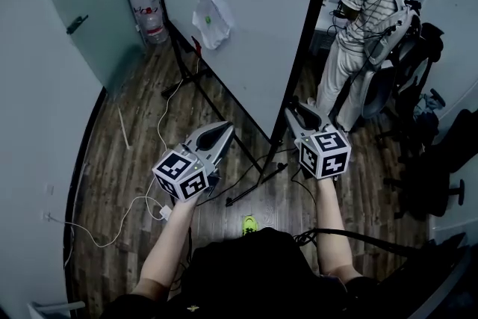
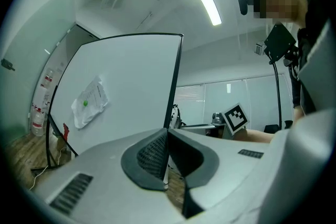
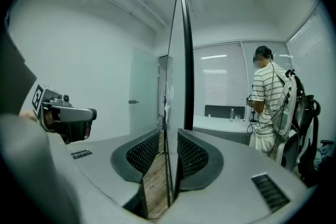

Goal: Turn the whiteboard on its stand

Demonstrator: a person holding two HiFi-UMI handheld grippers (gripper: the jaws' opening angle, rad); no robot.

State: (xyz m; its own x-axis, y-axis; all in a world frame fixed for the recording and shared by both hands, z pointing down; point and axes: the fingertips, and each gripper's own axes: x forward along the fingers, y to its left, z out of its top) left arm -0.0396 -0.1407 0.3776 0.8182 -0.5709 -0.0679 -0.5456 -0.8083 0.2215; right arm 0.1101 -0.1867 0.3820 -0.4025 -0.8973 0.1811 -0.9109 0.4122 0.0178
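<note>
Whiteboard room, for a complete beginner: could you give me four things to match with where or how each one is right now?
Things
1. left gripper
2. right gripper
3. crumpled paper sheet
4. person in a striped shirt

Places or states
A. jaws apart, one on either side of the whiteboard edge
B. stuck on the whiteboard's face
C. jaws together, nothing between them
D. standing at a desk beyond the whiteboard

Pairs: 1-C, 2-A, 3-B, 4-D
</note>
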